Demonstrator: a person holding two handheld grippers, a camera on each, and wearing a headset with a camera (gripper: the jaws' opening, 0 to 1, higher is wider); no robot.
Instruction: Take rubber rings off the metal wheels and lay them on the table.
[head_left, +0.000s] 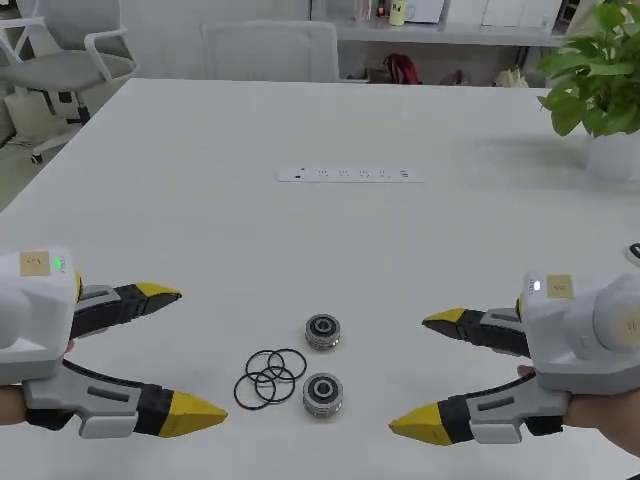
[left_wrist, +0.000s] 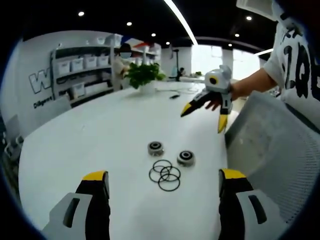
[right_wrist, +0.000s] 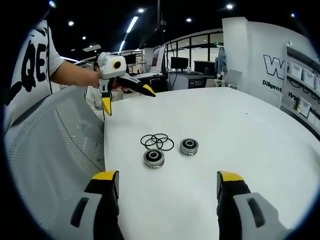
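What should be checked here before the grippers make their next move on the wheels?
1. Left gripper open and empty: ok.
2. Right gripper open and empty: ok.
3. Near wheel and far wheel lie between the grippers, with nothing in the way: ok.
4. Loose rubber rings lie overlapping on the table, beside the near wheel: ok.
5. A ring left on either wheel to pull off: cannot tell, the rims are too small to read.

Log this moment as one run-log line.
left gripper open, empty | right gripper open, empty | far wheel, near wheel on table | rings piled beside near wheel
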